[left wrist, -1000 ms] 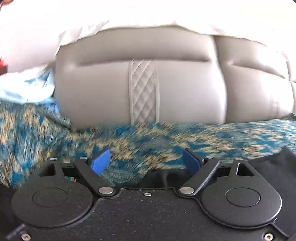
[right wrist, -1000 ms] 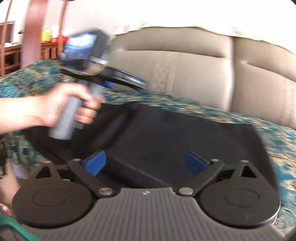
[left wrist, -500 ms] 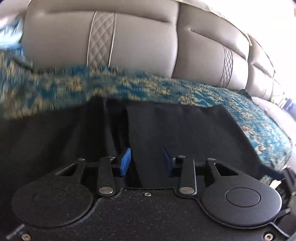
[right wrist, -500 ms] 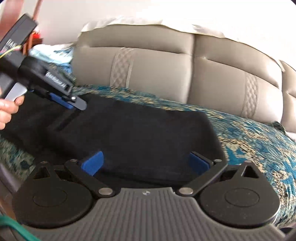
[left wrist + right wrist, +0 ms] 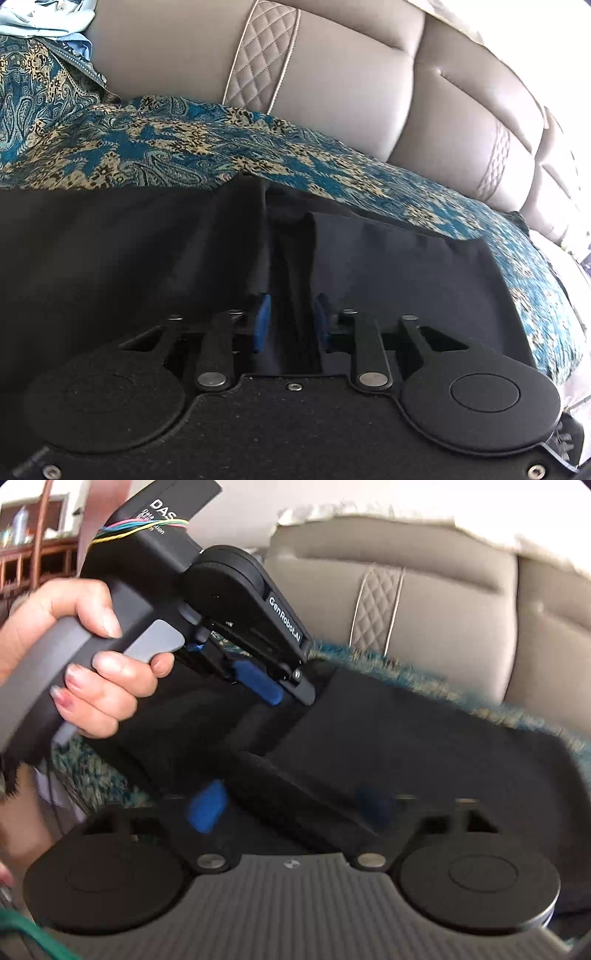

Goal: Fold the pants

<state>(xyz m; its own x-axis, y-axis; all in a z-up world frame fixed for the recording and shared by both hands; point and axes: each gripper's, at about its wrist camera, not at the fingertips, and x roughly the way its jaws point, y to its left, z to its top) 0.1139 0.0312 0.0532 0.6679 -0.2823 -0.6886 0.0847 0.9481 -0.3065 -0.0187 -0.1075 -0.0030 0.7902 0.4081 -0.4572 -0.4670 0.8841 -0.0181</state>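
Observation:
Black pants (image 5: 388,266) lie on a teal patterned cover on a sofa seat; they also show in the right wrist view (image 5: 424,738). My left gripper (image 5: 291,321) is shut on a raised fold of the black cloth, with the fabric pinched between its blue pads. In the right wrist view the left gripper (image 5: 269,692) is held by a hand at the pants' left part. My right gripper (image 5: 291,806) stands open over a thick folded edge of the pants; the view is blurred.
The grey leather sofa backrest (image 5: 351,85) rises behind the seat. The teal and gold cover (image 5: 147,147) spreads around the pants. Light blue cloth (image 5: 48,14) lies at the far left. Wooden furniture (image 5: 37,554) stands at the back left.
My left gripper has come down on the pants and its jaws have narrowed from wide open to pinching a fold. My right gripper has moved closer to the left one, its jaws narrowing somewhat.

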